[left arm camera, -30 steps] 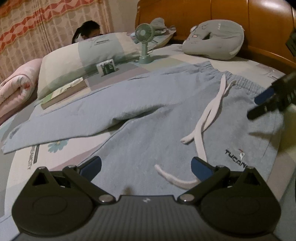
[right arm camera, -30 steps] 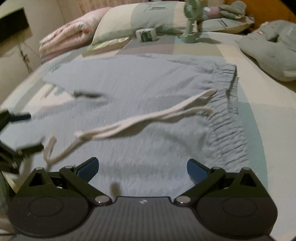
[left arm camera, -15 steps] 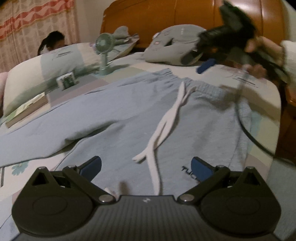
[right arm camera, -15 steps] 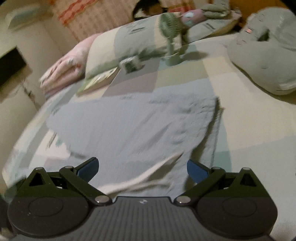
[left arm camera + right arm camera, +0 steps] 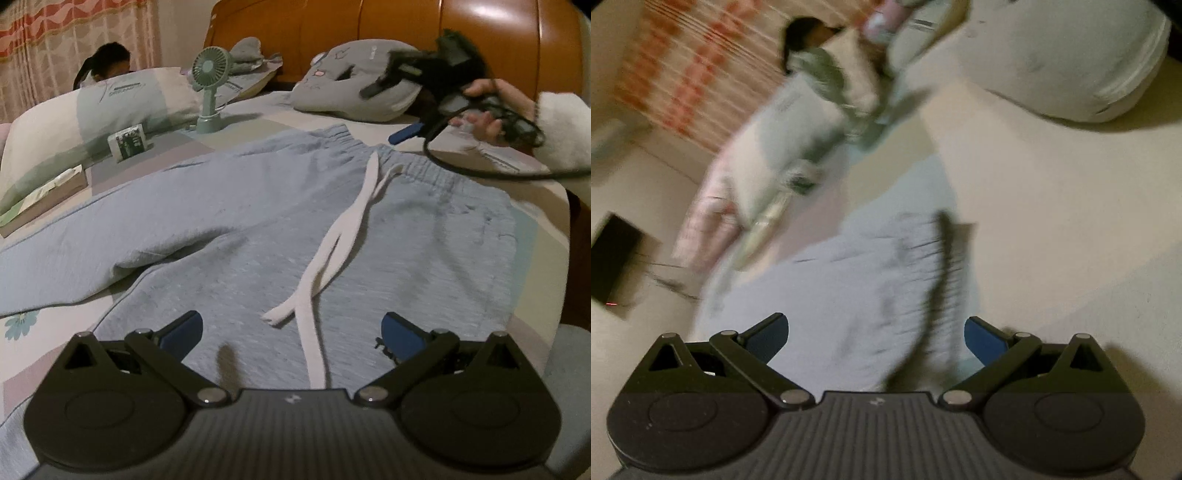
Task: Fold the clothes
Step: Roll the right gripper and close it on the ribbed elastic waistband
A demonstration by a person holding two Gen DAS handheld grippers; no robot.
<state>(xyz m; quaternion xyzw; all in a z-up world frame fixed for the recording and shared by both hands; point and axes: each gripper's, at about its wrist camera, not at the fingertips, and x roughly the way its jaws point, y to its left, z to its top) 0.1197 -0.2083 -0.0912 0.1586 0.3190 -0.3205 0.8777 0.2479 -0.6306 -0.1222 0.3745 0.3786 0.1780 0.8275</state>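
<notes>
With the light blue drawstring sweatpants (image 5: 258,221) lying unfolded on the bed (image 5: 524,173), both the left gripper (image 5: 291,326) and right gripper (image 5: 875,332) hovered wide open and empty, a waistband grasp seemingly next.

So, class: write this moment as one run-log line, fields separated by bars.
step: pre-grasp | trousers: flat on bed, unfolded | left gripper: open, over trousers | right gripper: open, by waistband

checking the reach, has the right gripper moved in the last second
Yes. In the left view the right gripper has gone from over the pants up toward the grey pillow by the headboard.
</notes>
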